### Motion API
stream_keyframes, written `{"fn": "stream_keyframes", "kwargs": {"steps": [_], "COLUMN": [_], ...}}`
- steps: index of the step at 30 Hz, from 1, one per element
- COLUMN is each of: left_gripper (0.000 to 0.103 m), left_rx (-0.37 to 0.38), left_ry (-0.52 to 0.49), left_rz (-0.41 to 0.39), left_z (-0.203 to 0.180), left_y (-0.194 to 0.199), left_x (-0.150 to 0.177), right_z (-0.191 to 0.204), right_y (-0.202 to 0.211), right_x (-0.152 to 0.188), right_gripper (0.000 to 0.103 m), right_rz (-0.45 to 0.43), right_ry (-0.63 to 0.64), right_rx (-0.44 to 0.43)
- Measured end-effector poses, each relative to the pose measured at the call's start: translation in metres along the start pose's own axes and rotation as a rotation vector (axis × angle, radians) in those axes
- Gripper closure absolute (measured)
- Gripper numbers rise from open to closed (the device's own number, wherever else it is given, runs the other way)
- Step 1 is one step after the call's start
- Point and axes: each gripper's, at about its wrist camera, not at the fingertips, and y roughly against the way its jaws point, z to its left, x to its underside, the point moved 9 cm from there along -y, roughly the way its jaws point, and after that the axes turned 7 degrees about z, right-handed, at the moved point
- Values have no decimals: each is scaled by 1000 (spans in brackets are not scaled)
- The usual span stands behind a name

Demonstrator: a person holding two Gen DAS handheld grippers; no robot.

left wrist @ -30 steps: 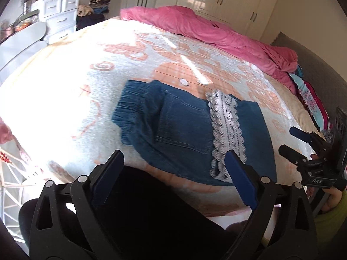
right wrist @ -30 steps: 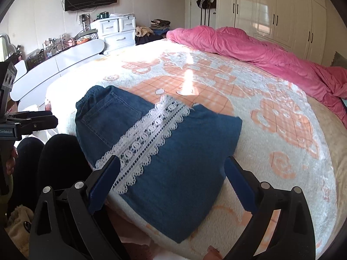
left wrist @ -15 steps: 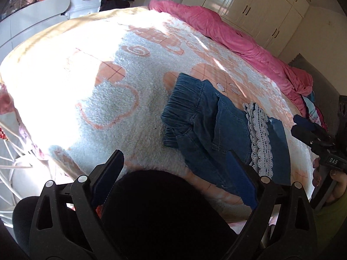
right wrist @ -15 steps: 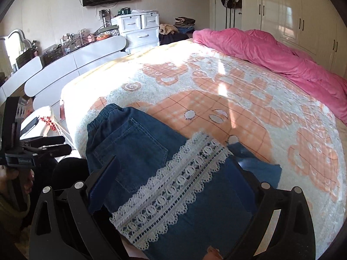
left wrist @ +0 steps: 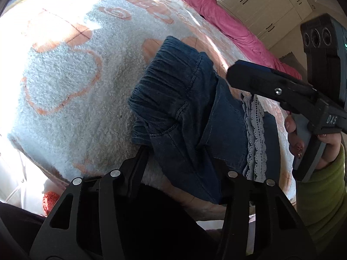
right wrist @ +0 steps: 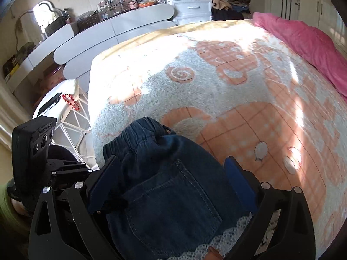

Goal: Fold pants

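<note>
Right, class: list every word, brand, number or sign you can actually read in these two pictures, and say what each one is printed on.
"DAS": white letters on the black body of the right gripper, seen from the left wrist camera.
Embossed wording on the black camera block above the left gripper, in the right wrist view: too faint to read.
The pants, blanket and dresser show no legible text.

Bed (right wrist: pixel 151 91) covered with fleecy white blanket (left wrist: pixel 65 69) patterned in orange, folded denim pants (right wrist: pixel 169 190) lying near its edge, pink duvet (right wrist: pixel 303 43) heaped along far side
</note>
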Motion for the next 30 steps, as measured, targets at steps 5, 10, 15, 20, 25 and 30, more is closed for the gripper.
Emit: {"fn": "stream_keyframes", "kwargs": {"steps": [5, 10, 15, 20, 25, 30], "left_gripper": [61, 61, 59, 42, 39, 39], "left_rx": [10, 31, 64, 85, 125, 176], "left_ry": [-6, 6, 24, 14, -23, -84], "left_rz": [-5, -8, -17, -30, -13, 9], "left_z": [1, 1, 4, -6, -37, -81], "left_y": [0, -2, 1, 8, 4, -1], "left_x": [3, 0, 3, 6, 5, -1], "right_z": [9, 16, 18, 8, -5, -28], "right_y": [-41, -67, -48, 11, 63, 94], "right_x": [-12, -18, -17, -9, 10, 30], "right_gripper": [7, 15, 62, 68, 68, 68], "right_rz": [99, 145, 79, -41, -147, -207], "right_ry": [47, 23, 35, 10, 7, -31], "right_rx": [-68, -188, -275, -352, -371, -344]}}
